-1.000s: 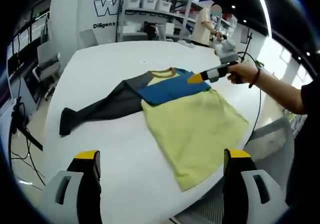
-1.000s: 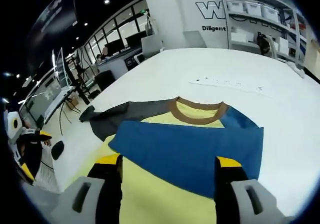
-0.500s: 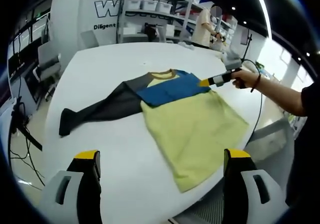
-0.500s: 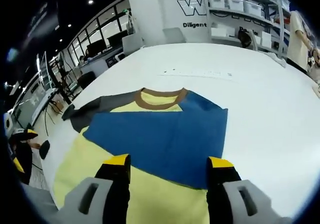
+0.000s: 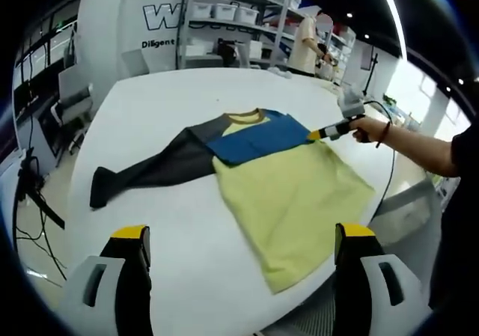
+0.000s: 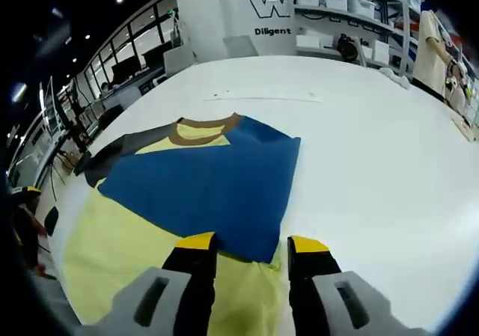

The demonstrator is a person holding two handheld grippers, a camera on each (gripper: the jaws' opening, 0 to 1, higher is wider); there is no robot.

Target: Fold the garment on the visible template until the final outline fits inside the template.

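Our right gripper, jaws narrowly parted, straddles the shirt's soft blue folded corner; our left gripper hangs wide, empty.

The long-sleeved shirt is lying flat on the white table, partly folded. Its body is showing pale yellow, with a brown-trimmed collar at the far end. A blue sleeve is lying folded across the chest, covering the upper yellow panel and ending at a straight edge near the shirt's side. The dark grey sleeve is stretching out unfolded to the opposite side, its cuff resting near the table's edge. The yellow hem is reaching the near table edge.
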